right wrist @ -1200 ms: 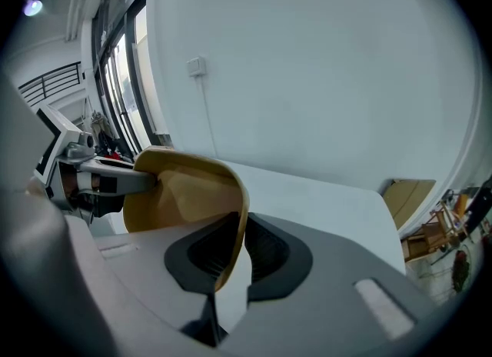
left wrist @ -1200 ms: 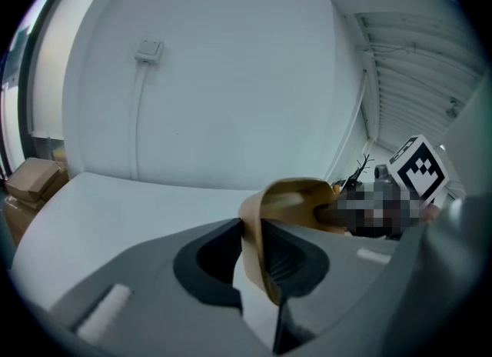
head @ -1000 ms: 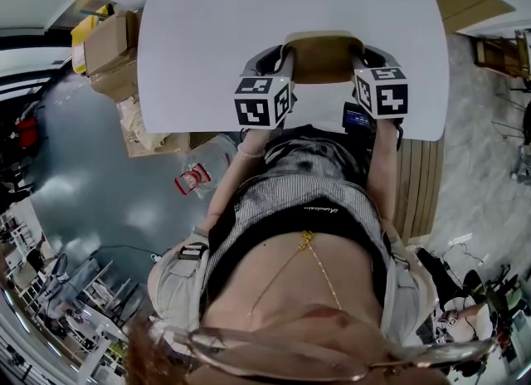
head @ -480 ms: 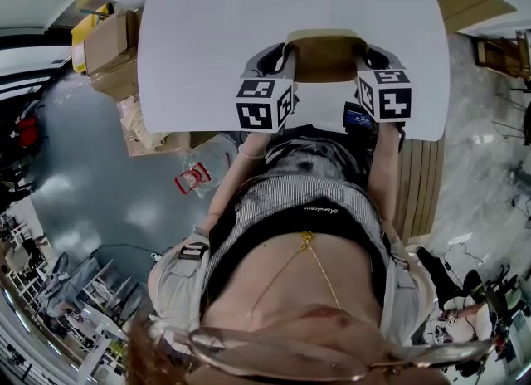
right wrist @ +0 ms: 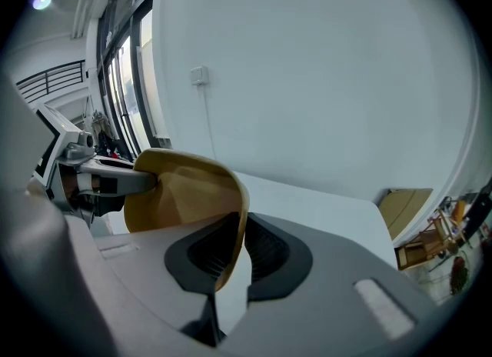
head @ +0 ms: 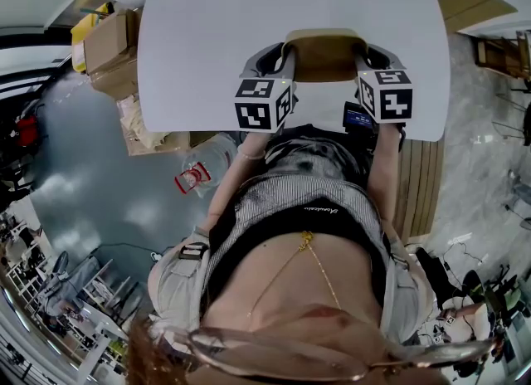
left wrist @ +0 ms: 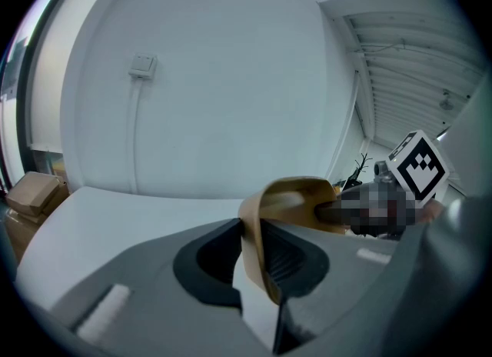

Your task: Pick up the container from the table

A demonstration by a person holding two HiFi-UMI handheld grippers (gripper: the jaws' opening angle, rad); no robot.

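Left gripper (left wrist: 250,254) is clamped on the left wall of the tan container (head: 323,58), right gripper (right wrist: 237,254) likewise on the opposite wall, so the container spans between them over the white table (head: 207,35). Neither gripper nor the container has shifted in the last second: the grip is set and a lift appears to remain. Cardboard boxes (head: 112,47) lie well left of the left gripper, off the table, obstructing nothing.

tan thin-walled container (head: 323,56), open top, upright, nr table (head: 207,43) front edge, l+r walls clamped.
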